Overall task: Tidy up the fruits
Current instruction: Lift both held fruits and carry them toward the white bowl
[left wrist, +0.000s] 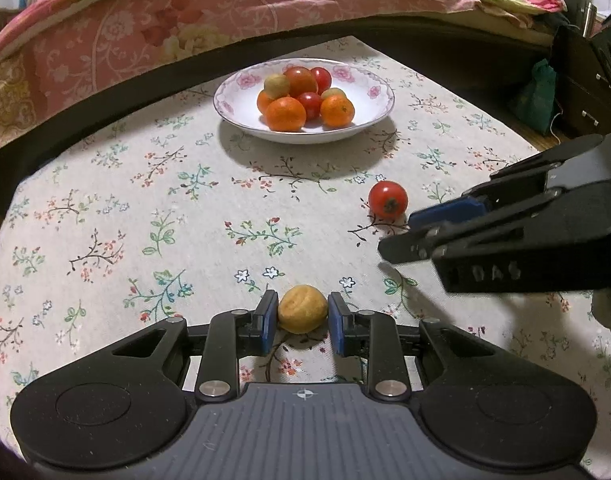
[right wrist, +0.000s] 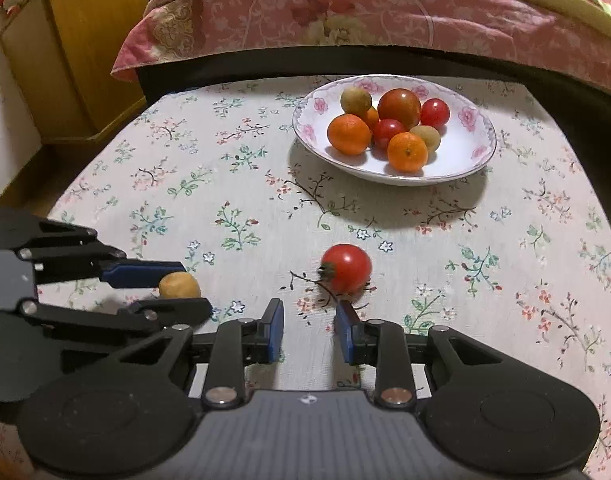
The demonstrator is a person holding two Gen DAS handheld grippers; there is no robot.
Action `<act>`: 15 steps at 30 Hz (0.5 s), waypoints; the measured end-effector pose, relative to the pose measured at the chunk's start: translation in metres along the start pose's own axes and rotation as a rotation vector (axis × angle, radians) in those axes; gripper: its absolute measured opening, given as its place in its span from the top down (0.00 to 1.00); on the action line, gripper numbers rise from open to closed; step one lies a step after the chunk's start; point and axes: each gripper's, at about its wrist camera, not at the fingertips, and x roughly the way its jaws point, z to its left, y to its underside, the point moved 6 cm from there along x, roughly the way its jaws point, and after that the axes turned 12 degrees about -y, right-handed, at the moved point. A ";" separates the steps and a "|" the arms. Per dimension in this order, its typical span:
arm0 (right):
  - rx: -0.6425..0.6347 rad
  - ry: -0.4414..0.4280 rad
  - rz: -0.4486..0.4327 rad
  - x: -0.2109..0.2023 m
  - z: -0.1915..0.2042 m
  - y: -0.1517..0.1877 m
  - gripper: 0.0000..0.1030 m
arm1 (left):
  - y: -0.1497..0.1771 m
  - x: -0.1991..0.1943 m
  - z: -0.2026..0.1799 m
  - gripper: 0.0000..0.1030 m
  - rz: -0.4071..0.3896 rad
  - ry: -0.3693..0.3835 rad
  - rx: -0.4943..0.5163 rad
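Note:
A small tan round fruit sits between the pads of my left gripper, which is shut on it at table level; it also shows in the right wrist view. A red tomato lies loose on the floral tablecloth just beyond my right gripper, which is open and empty; the tomato also shows in the left wrist view. A white flowered bowl at the far side holds several oranges, tomatoes and tan fruits; it also shows in the right wrist view.
A bed with a pink floral quilt runs along the table's far edge. A wooden cabinet stands at the far left. A dark dresser and a green bag are at the right.

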 end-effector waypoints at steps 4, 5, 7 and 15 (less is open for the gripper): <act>0.028 0.013 -0.023 -0.005 -0.005 -0.004 0.72 | 0.000 -0.001 -0.003 0.62 0.006 0.015 0.021; 0.030 0.018 -0.023 -0.005 -0.006 -0.005 0.71 | 0.001 -0.001 -0.003 0.62 0.007 0.018 0.029; 0.033 0.030 -0.024 -0.005 -0.009 -0.005 0.71 | 0.001 -0.002 -0.003 0.59 0.012 0.023 0.038; 0.055 0.060 -0.017 -0.001 -0.015 -0.011 0.59 | 0.004 -0.003 -0.008 0.32 0.025 0.074 0.023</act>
